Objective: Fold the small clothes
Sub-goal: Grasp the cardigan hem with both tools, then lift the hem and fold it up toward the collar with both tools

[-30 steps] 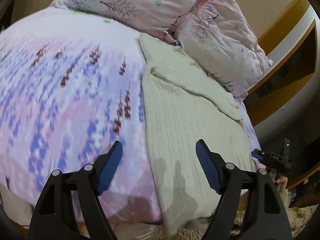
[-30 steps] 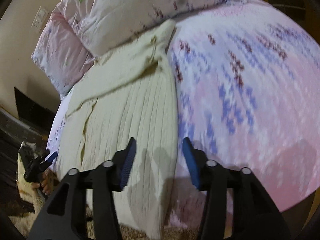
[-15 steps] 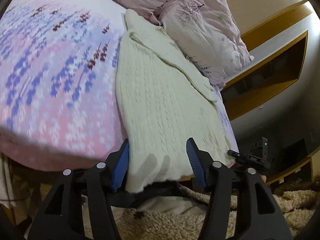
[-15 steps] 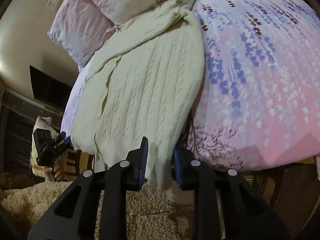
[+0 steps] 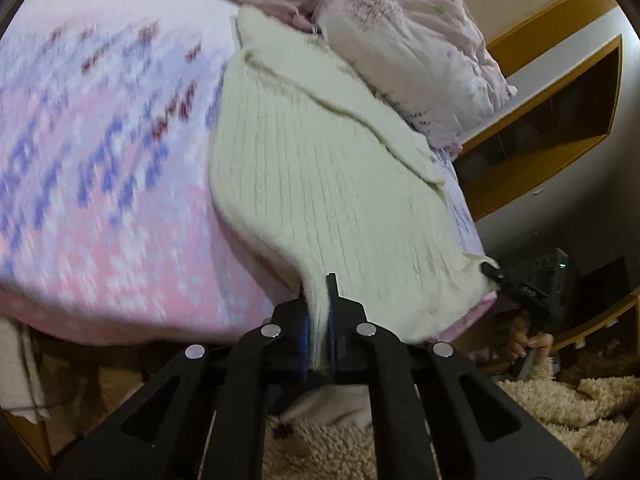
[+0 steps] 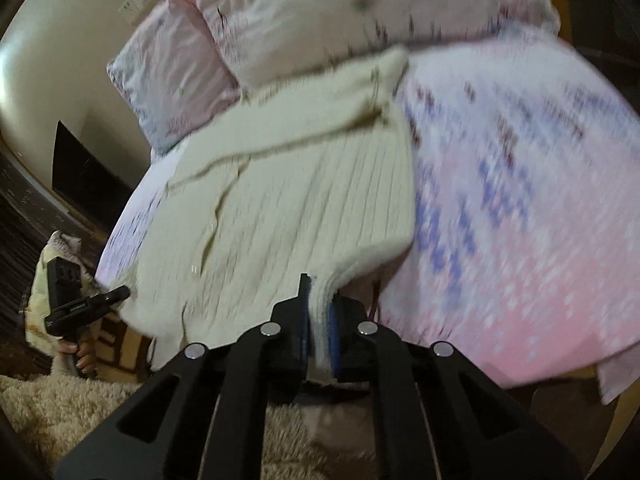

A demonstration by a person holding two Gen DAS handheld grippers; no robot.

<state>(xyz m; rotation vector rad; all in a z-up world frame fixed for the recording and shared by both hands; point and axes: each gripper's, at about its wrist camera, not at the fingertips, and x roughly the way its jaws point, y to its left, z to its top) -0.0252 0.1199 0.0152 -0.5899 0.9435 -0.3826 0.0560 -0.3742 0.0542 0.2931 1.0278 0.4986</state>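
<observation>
Bedspread [image 5: 120,184] looks slippery, so with both the left gripper [image 5: 318,320] and right gripper [image 6: 320,320] clamped on hem corners of the cream cable-knit sweater [image 5: 328,184], a hard tug could drag it off.

Home bedroom: bed [image 5: 120,208] with pink floral cover across frame centre, matching pillows [image 5: 420,48] at top, shaggy cream rug [image 5: 540,412] lower right, wooden shelving [image 5: 560,92] right.

Cream cable-knit sweater [image 5: 320,184], pink bedspread [image 5: 104,216] with blue-purple floral print, pale pink pillows [image 5: 412,40]
</observation>
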